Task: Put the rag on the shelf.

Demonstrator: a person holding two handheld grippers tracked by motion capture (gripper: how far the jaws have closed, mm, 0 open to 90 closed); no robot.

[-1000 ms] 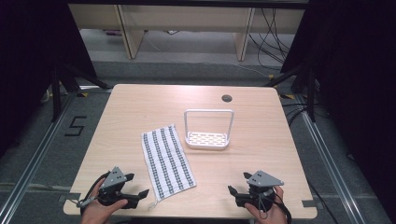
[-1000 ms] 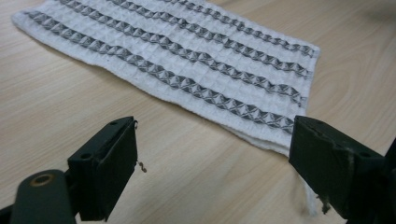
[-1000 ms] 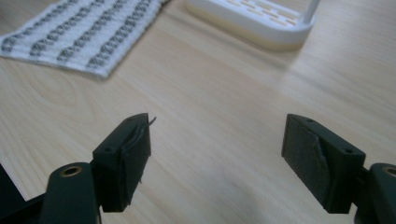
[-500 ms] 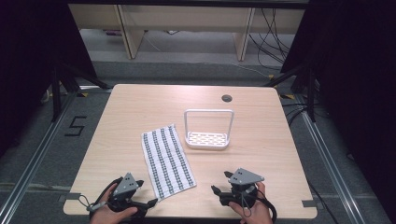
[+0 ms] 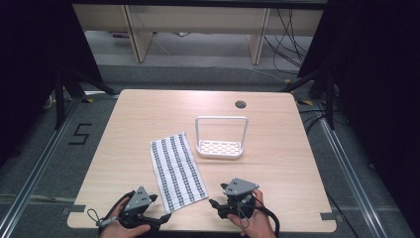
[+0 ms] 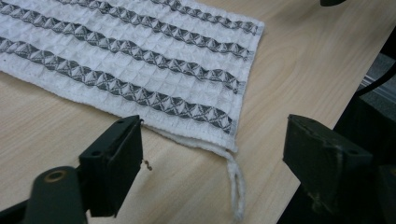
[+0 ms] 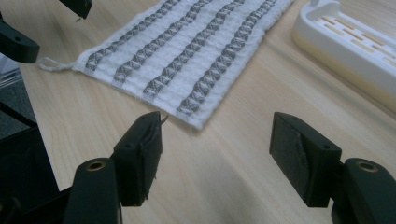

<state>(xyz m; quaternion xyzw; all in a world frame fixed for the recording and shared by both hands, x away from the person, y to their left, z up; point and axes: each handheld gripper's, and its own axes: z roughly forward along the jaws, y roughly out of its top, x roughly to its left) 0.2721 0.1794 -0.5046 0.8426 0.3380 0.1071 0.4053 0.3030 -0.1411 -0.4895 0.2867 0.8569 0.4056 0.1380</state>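
Observation:
A white towel with dark patterned stripes lies flat on the wooden table, slanted, its near end toward me. My left gripper sits low at the towel's near left corner. In the left gripper view the towel ends just ahead of the gripper, and its corner loop lies between the jaws, untouched. My right gripper points left at the near right corner. Over bare wood the right gripper faces the towel's corner. Both stand open, their jaws having just been closing.
A white slotted rack with a tall wire handle stands right of the towel's far end; its tray is near the right gripper's path. A round cable hole is at the back. The table's front edge runs just under both hands.
Both hands have slid inward along the front edge toward the towel's near corners, the right one farther. The towel and rack have not moved.

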